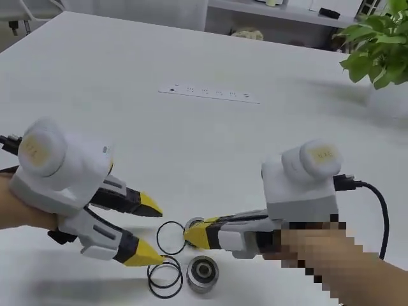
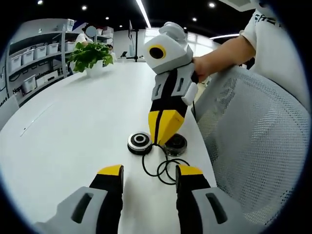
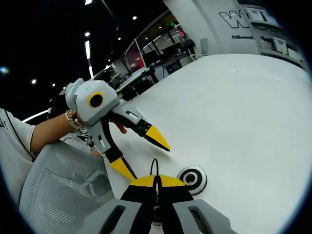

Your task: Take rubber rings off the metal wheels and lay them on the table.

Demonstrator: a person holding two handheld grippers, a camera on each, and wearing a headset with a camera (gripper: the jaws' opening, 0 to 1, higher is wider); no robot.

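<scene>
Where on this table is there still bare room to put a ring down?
Free: the wide table between the socket strip and the two tools, and on toward the plant. Crowded: the near edge, where the open left tool and the right tool, shut on a ring, flank the wheels and loose rings.

Bright, even light from ceiling strips (image 2: 143, 10) at 12 o'clock; soft shadows on the white table (image 1: 210, 146). Plant (image 1: 376, 41) at 2 o'clock blurred; gripper views bend at edges.
</scene>
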